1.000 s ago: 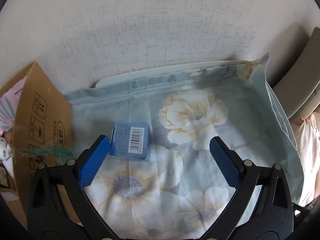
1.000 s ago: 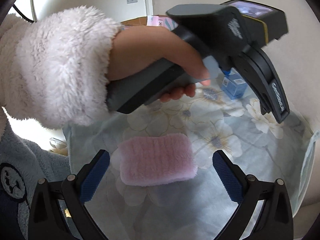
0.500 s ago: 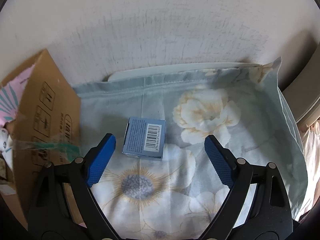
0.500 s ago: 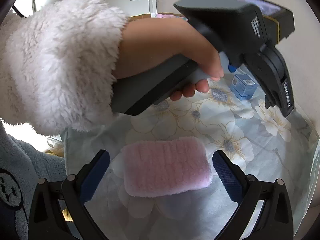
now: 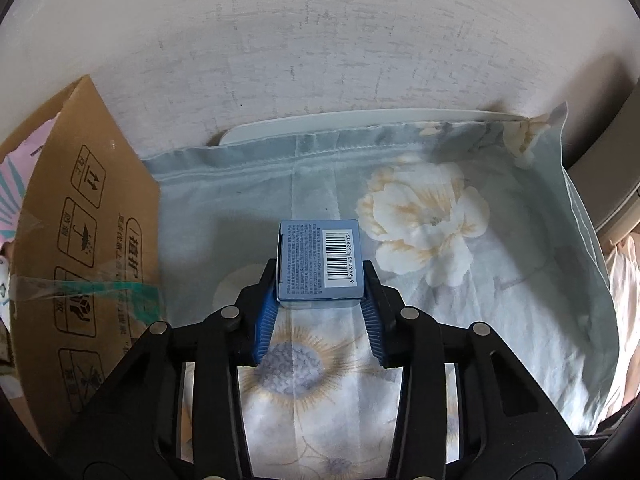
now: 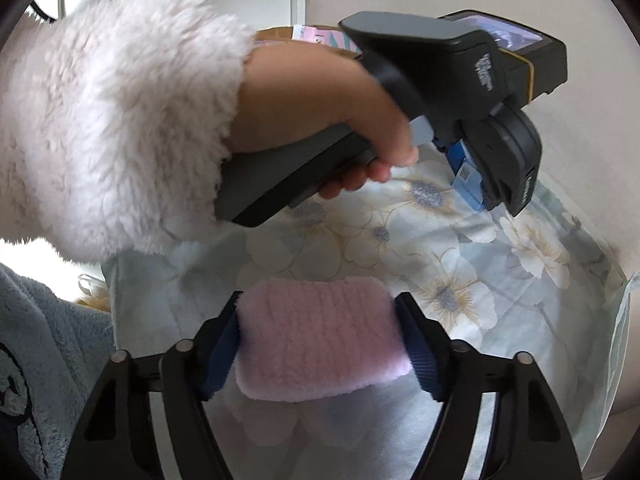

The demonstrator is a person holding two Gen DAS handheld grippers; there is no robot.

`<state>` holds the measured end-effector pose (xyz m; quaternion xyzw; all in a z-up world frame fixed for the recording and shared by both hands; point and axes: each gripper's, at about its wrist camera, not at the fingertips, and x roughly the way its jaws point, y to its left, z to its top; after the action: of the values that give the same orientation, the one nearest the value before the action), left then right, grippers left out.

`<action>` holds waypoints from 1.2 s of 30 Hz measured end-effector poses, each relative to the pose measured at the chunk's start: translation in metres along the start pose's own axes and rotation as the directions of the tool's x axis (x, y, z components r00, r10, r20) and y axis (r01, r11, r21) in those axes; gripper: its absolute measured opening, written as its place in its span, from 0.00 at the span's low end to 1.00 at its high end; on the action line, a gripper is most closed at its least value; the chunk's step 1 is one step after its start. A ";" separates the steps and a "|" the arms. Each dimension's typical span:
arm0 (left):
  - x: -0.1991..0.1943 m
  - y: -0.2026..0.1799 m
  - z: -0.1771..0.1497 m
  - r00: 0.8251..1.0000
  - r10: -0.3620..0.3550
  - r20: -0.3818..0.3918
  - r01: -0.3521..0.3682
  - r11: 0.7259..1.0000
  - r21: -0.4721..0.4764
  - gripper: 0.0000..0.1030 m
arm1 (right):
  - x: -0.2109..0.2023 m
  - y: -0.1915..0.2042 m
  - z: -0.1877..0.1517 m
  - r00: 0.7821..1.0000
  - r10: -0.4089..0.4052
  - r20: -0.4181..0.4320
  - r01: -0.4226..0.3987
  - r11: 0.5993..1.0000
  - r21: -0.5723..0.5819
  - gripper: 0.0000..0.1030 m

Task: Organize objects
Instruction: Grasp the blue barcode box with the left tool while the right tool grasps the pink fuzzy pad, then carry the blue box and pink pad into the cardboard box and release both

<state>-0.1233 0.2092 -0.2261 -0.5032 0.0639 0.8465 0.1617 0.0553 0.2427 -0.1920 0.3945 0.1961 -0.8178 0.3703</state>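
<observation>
A small blue box (image 5: 320, 260) with a barcode label lies on the floral cloth (image 5: 500, 320). My left gripper (image 5: 320, 280) is shut on it, blue pads pressed against its two sides. In the right wrist view the same box (image 6: 466, 184) shows under the left gripper's black body, held by a hand in a fluffy white sleeve (image 6: 120, 120). A pink fluffy pad (image 6: 320, 344) lies flat on the cloth (image 6: 440, 240) nearer to me. My right gripper (image 6: 318, 316) is closing on it, and its pads touch both ends of the pad.
An open cardboard box (image 5: 80, 240) stands at the left edge of the cloth, pink items showing inside. A white wall (image 5: 320, 60) rises just behind the cloth's far edge. A grey padded object (image 5: 616, 160) stands at the right.
The left jaws went from wide open beside the blue box to shut on it. The right jaws closed from wide open onto the ends of the pink pad.
</observation>
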 end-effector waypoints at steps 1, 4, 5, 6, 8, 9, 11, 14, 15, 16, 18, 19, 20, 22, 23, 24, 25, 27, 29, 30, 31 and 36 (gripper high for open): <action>-0.001 0.000 -0.001 1.000 -0.006 0.000 0.006 1.000 0.000 0.34 | -0.001 -0.001 0.002 1.000 -0.002 0.000 0.002 1.000 0.005 0.60; -0.004 0.000 -0.001 1.000 -0.014 0.005 0.014 1.000 0.006 0.34 | -0.003 -0.002 0.005 1.000 -0.011 0.001 0.011 1.000 0.014 0.51; -0.006 0.000 -0.001 1.000 -0.019 0.009 0.019 1.000 0.008 0.34 | -0.005 -0.003 0.007 1.000 -0.016 0.004 0.016 1.000 0.021 0.48; -0.009 0.000 -0.001 1.000 -0.024 0.015 0.024 1.000 0.008 0.34 | -0.006 -0.004 0.008 1.000 -0.016 0.004 0.016 1.000 0.026 0.47; -0.015 0.000 0.001 0.999 -0.031 0.028 0.030 0.999 0.010 0.34 | -0.009 -0.007 0.010 1.000 -0.015 0.005 0.015 0.999 0.045 0.42; -0.019 0.000 0.002 0.999 -0.035 0.034 0.035 0.999 0.011 0.34 | -0.010 -0.008 0.010 1.000 -0.015 0.005 0.015 0.999 0.051 0.41; -0.026 0.000 0.004 0.998 -0.043 0.046 0.043 0.999 0.013 0.34 | -0.014 -0.012 0.012 1.000 -0.021 0.005 0.021 0.997 0.072 0.37; -0.037 -0.006 0.014 0.996 -0.059 0.062 0.058 0.998 0.012 0.34 | -0.017 -0.014 0.017 0.999 -0.033 0.007 0.032 0.994 0.101 0.37; -0.040 -0.006 0.017 0.996 -0.062 0.069 0.062 0.998 0.013 0.34 | -0.020 -0.018 0.021 0.999 -0.039 0.008 0.038 0.993 0.111 0.37; -0.042 -0.007 0.027 0.995 -0.067 0.075 0.066 0.998 0.014 0.34 | -0.032 -0.006 0.018 0.999 -0.049 0.009 0.047 0.991 0.124 0.37; -0.057 -0.005 0.030 0.993 -0.077 0.089 0.076 0.997 0.015 0.34 | -0.046 -0.018 0.015 0.998 -0.061 0.013 0.059 0.988 0.141 0.37; -0.064 -0.004 0.034 0.992 -0.082 0.097 0.081 0.997 0.016 0.34 | -0.052 -0.017 0.022 0.997 -0.072 0.017 0.068 0.986 0.153 0.37; -0.072 0.000 0.036 0.991 -0.087 0.105 0.086 0.996 0.017 0.34 | -0.056 -0.021 0.024 0.997 -0.075 0.019 0.071 0.984 0.161 0.37; -0.085 0.000 0.040 0.988 -0.095 0.121 0.094 0.995 0.014 0.34 | -0.065 -0.028 0.032 0.995 -0.092 0.026 0.086 0.980 0.178 0.37; -0.092 -0.001 0.041 0.987 -0.099 0.130 0.098 0.995 0.012 0.34 | -0.070 -0.031 0.038 0.994 -0.101 0.028 0.094 0.978 0.188 0.37; -0.099 0.000 0.041 0.985 -0.101 0.138 0.101 0.995 0.009 0.34 | -0.072 -0.034 0.042 0.994 -0.108 0.030 0.100 0.975 0.197 0.37; -0.108 0.003 0.043 0.984 -0.103 0.148 0.103 0.995 0.008 0.34 | -0.078 -0.037 0.048 0.992 -0.119 0.034 0.109 0.972 0.207 0.37; -0.123 0.011 0.046 0.981 -0.102 0.163 0.102 0.995 0.005 0.34 | -0.086 -0.040 0.060 0.990 -0.137 0.041 0.124 0.966 0.228 0.37; -0.137 0.016 0.052 0.979 -0.096 0.180 0.098 0.995 -0.001 0.34 | -0.095 -0.046 0.076 0.986 -0.160 0.051 0.143 0.958 0.249 0.37; -0.143 0.018 0.055 0.978 -0.093 0.185 0.095 0.995 -0.003 0.34 | -0.097 -0.048 0.080 0.985 -0.166 0.055 0.147 0.956 0.254 0.37; -0.150 0.024 0.058 0.978 -0.088 0.190 0.091 0.996 -0.006 0.34 | -0.103 -0.050 0.088 0.982 -0.177 0.060 0.156 0.953 0.260 0.37; -0.186 0.070 0.062 0.974 -0.061 0.218 0.071 0.997 -0.041 0.34 | -0.112 -0.056 0.129 0.977 -0.207 0.052 0.185 0.944 0.273 0.37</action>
<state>-0.1163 0.1207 -0.0382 -0.4135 0.0083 0.8918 0.1834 -0.0059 0.2505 -0.0228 0.3861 0.1076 -0.8846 0.2384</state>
